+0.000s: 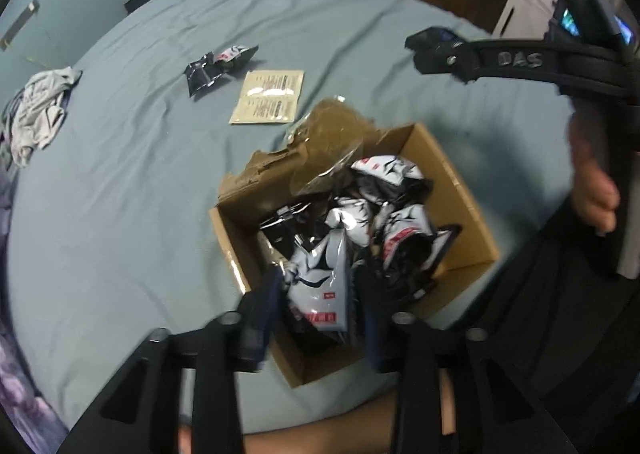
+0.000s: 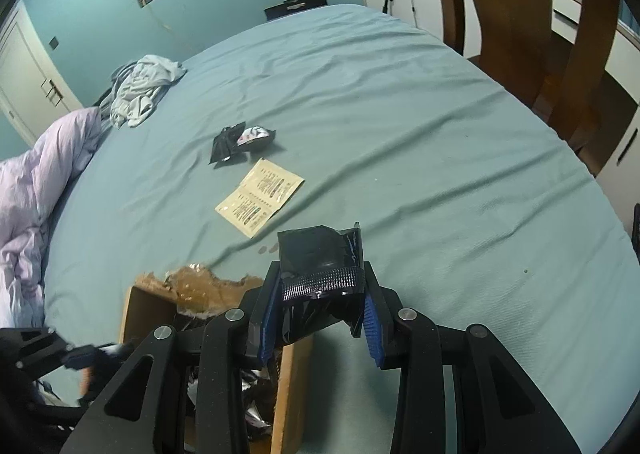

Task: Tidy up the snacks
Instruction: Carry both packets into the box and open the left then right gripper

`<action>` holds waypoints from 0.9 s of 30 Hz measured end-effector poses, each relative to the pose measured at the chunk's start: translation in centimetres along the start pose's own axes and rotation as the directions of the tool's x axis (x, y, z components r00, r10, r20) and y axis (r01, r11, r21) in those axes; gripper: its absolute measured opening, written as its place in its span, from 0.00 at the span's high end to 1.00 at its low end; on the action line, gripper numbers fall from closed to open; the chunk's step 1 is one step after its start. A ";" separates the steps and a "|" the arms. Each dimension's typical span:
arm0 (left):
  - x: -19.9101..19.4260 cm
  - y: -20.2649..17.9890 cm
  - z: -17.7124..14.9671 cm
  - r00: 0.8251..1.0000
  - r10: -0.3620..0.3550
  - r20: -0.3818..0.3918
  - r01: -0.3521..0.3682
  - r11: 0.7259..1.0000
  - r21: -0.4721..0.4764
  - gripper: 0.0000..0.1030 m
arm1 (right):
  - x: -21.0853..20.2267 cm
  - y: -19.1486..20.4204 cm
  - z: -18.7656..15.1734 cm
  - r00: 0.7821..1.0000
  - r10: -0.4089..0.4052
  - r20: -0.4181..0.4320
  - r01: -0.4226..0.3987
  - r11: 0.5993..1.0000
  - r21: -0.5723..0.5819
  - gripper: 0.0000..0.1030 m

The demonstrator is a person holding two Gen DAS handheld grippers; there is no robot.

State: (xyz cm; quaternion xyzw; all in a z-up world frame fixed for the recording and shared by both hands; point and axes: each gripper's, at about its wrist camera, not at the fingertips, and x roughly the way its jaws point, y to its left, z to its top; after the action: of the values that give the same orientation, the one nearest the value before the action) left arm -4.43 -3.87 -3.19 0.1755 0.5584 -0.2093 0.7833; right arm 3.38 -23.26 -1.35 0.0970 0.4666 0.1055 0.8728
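Two claws: right claw (image 2: pixel 318 310) clamped on crinkled black foil packet (image 2: pixel 320 250), left claw (image 1: pixel 316 318) apart over glossy pouch (image 1: pixel 320 286), torn cardboard box (image 1: pixel 460 190).

Both views are dim and cool-toned, with soft, even indoor light and only faint shadows on the bed sheet (image 2: pixel 400 134). Fisheye distortion bends the edges, with dark corners. The left wrist view is smeared by motion blur, worst around the snack packets (image 1: pixel 320 286); the right wrist view is sharper.
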 end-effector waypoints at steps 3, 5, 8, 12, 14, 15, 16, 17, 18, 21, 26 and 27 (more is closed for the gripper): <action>-0.4 0.6 0.2 0.999 0.033 0.040 -0.032 0.999 -0.029 0.22 | -0.2 0.4 -0.1 1.000 0.008 -0.004 -0.008 1.000 -0.021 0.67; -1.0 1.4 0.4 0.997 0.028 0.067 -0.023 0.998 -0.064 0.19 | -0.2 0.5 -0.2 1.000 0.024 -0.008 -0.024 0.999 -0.025 0.67; -1.9 3.0 0.6 0.991 0.076 0.111 -0.059 0.988 -0.146 0.18 | -0.4 0.8 -0.3 0.998 0.052 -0.017 -0.053 0.998 -0.036 0.67; -2.5 6.1 0.6 0.985 0.129 0.113 -0.092 0.954 -0.285 0.17 | -1.4 2.0 -1.1 0.998 0.062 -0.010 -0.063 0.993 -0.103 0.67; -2.4 7.5 0.4 0.988 0.110 0.111 -0.066 0.936 -0.346 0.17 | -1.7 2.8 -1.8 0.994 0.107 -0.033 -0.111 0.986 -0.123 0.67; -2.3 8.0 0.4 0.989 0.096 0.115 -0.048 0.931 -0.363 0.17 | -1.7 3.3 -2.3 0.990 0.129 -0.054 -0.136 0.981 -0.137 0.67; -2.3 8.3 0.4 0.990 0.078 0.121 -0.028 0.928 -0.371 0.17 | -1.6 3.7 -2.6 0.988 0.139 -0.069 -0.149 0.977 -0.154 0.67; -2.3 8.4 0.4 0.990 0.069 0.123 -0.018 0.928 -0.372 0.17 | -1.5 4.5 -3.1 0.986 0.143 -0.087 -0.157 0.970 -0.187 0.67; -2.4 8.4 0.4 0.990 0.068 0.125 -0.017 0.929 -0.369 0.17 | -1.4 5.1 -3.4 0.985 0.142 -0.096 -0.160 0.962 -0.219 0.67; -2.3 7.6 0.8 0.986 0.102 0.129 -0.053 0.940 -0.338 0.17 | -1.2 7.1 -4.3 0.985 0.127 -0.114 -0.157 0.934 -0.322 0.66; -2.6 7.0 1.0 0.980 0.145 0.140 -0.095 0.944 -0.316 0.17 | -0.4 8.4 -4.8 0.985 0.094 -0.142 -0.144 0.907 -0.396 0.64; -2.6 7.1 1.0 0.980 0.146 0.139 -0.095 0.943 -0.320 0.17 | -0.5 8.4 -4.8 0.986 0.095 -0.138 -0.142 0.909 -0.393 0.64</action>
State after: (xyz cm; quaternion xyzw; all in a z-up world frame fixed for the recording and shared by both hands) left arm -0.64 1.97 -0.09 0.0662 0.5076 -0.0837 0.8549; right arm -1.66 -14.98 -1.32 -0.0621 0.4781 0.2573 0.8375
